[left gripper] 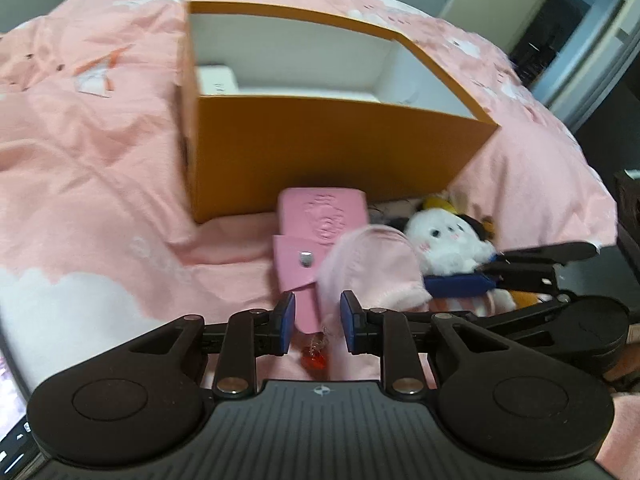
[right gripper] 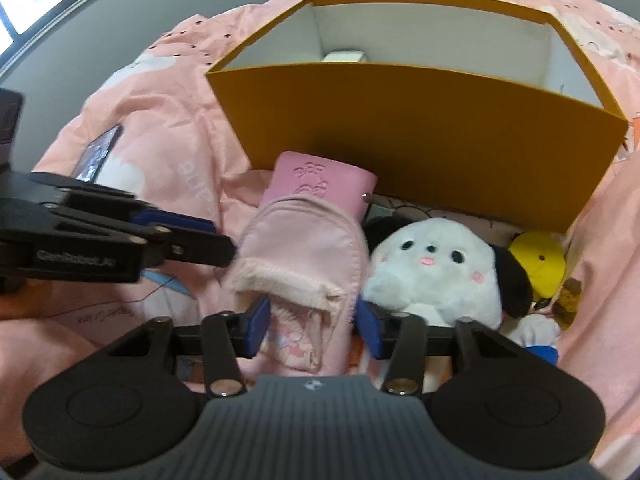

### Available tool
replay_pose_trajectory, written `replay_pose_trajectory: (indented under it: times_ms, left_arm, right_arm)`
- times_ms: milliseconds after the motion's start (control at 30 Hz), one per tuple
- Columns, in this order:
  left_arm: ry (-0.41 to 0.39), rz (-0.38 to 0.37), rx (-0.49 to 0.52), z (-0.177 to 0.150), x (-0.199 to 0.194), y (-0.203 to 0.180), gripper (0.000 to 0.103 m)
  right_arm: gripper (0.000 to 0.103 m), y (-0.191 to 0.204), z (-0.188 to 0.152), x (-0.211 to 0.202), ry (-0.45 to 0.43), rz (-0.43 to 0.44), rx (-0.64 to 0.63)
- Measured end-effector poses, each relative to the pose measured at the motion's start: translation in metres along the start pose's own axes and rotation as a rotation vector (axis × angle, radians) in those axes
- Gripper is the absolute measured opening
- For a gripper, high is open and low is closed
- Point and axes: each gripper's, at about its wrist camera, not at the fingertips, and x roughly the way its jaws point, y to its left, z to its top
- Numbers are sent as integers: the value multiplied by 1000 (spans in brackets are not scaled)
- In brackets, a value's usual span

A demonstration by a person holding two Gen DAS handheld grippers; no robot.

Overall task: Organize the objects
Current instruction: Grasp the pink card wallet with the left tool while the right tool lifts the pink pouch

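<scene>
- Pink fabric fills the middle of both views: a soft pink pouch [right gripper: 304, 256] lies on the bed [right gripper: 168, 160], just near of the orange box [right gripper: 420, 128], its open mouth towards the right gripper [right gripper: 314, 322].
- The right gripper is seen spread, its blue pads either side of the pouch's near end but not yet pressed in; a grasp looks to be the step in hand.
- The left gripper [left gripper: 318, 322] is also held apart, nothing pinched, over the near end of a pink snap case [left gripper: 316, 236] with a red charm [left gripper: 316, 358] below it.
- Next, the pads would need to be closed on the limp pouch, which must then be lifted over the box's high near wall; sagging cloth could catch on the rim.
- Crowding is noted: a white plush dog [right gripper: 436, 268] touches the pouch's right side, and a yellow toy [right gripper: 538, 260] sits further right.
- A small white item [right gripper: 344, 56] is already in the box, far side.
- A phone [right gripper: 98, 154] lies well left.
</scene>
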Motion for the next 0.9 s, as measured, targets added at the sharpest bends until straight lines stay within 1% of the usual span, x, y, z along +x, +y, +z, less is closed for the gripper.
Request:
replay_pose_trajectory:
  times_ms: [100,133,167,267,333,367,400,433,467,533,600,700,800,900]
  left_arm:
    - [-11,5,-43,2,-2,9,31]
    - [-9,3,-50,2,-2,10,32]
    - [-9,7,-53,3,-2,10,32]
    - [-17,35,-44,1,-4,8,32]
    - [-22,51,-42,0,-5,8,32]
    - [-24,55,-46,-1,-5,8,32]
    - [-25,58,-48,-1,-6,9,32]
    - [-27,60,-52,-1,-6,10,32]
    - [-30,62,-57,-1,-7,11,32]
    - [-40,63,-67,-1,-9,14,32]
    - [-48,58,-71,0,-10,15,32]
    - [-55,57,-53,3,-10,15,35]
    - [-67,55,-33,7,-10,13,38]
    - [-60,39,-8,14,-5,11,46]
  right_arm:
    - [43,5,-1,3,2,-14,-6]
    - [46,8,-1,5,2,-24,-16]
    - [54,11,-2,7,2,-28,-31]
    - [61,23,-2,12,12,-53,-91]
    - [60,29,-2,18,32,-58,-117]
    - [60,28,-2,25,62,-44,-109]
    - [57,28,-3,29,76,-38,-98]
    - [43,28,-4,31,77,-35,-91]
    - [35,28,-4,29,71,-37,-89]
    - [29,24,-3,22,54,-20,-59]
    - [28,19,-3,14,45,3,-19]
    - [23,16,1,-6,6,9,1]
    - [20,15,10,-36,-83,-18,-9]
    - [19,2,20,-63,-166,-28,42]
